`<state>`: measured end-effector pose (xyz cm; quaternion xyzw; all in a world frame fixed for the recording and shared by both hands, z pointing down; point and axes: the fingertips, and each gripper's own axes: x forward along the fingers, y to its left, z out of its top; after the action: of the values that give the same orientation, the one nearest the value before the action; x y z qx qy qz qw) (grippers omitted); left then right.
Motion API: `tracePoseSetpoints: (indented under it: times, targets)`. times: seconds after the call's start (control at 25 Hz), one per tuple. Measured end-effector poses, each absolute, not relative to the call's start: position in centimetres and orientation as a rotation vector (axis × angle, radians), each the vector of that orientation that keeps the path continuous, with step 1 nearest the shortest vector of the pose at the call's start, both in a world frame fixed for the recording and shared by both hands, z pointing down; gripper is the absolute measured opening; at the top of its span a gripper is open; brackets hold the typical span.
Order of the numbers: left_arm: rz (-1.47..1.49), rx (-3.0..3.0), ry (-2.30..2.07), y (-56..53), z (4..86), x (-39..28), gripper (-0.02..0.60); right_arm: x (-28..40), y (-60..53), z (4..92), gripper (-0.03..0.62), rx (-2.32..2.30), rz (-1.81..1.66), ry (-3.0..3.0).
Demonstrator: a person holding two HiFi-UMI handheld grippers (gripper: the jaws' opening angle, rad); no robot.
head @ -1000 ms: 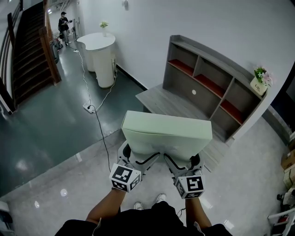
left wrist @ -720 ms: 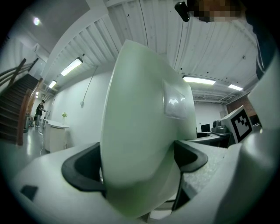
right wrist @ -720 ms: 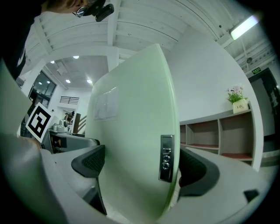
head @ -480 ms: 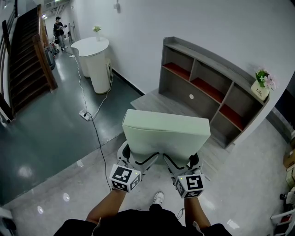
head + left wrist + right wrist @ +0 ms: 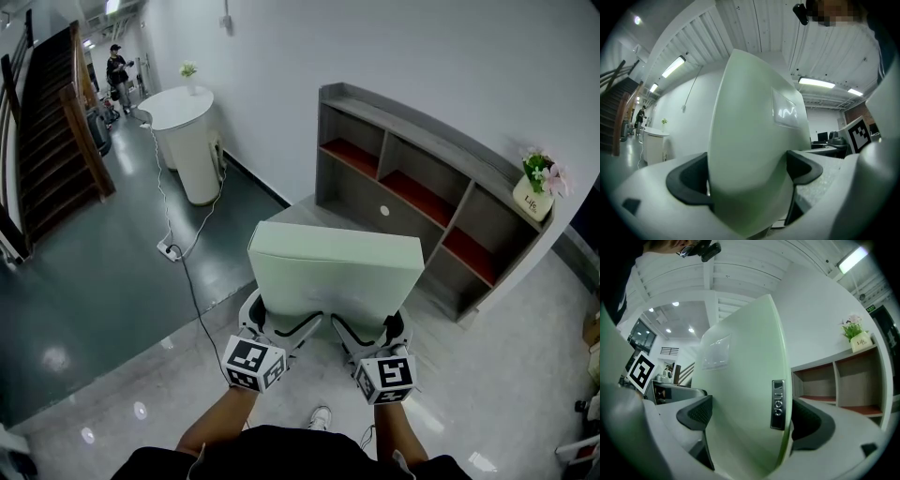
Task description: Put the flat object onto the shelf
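A pale green flat case is carried in front of me, held by its near edge. My left gripper is shut on its left part, my right gripper on its right part. In the left gripper view the case fills the gap between the black pads. The right gripper view shows the case with a small metal tag, clamped the same way. The grey shelf unit with red-lined compartments stands against the wall ahead, beyond the case; part of the shelf appears in the right gripper view.
A small flower pot stands on the shelf's right end. A white round counter with a plant is at the far left, with a cable and power strip on the dark floor. A staircase and a distant person lie further left.
The shelf and the counter have shifted in the head view and the shelf looks a little nearer. The grip on the case is unchanged.
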<state>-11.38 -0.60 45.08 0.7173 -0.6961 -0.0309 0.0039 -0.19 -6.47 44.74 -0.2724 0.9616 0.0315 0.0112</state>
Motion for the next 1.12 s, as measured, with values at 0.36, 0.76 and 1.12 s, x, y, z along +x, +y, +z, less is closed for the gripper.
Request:
tracePoseSetpoints:
  times: [0.36,0.76,1.12]
  targets:
    - [-0.116,2.288,-2.173,-6.8,44.1,-9.8,0.512,1.2,-12.2,43.4,0.5,-0.826,0.128,2.989]
    - [-0.093,2.321,-2.155,-11.8,44.1,-8.6,0.512,2.6,-17.1,43.5,0.499,-0.867,0.151,2.947]
    - [-0.102,2.38,-2.096,-17.1,43.9,-10.1,0.512,1.4,-21.8,43.1,0.499,-0.936,0.185,2.916]
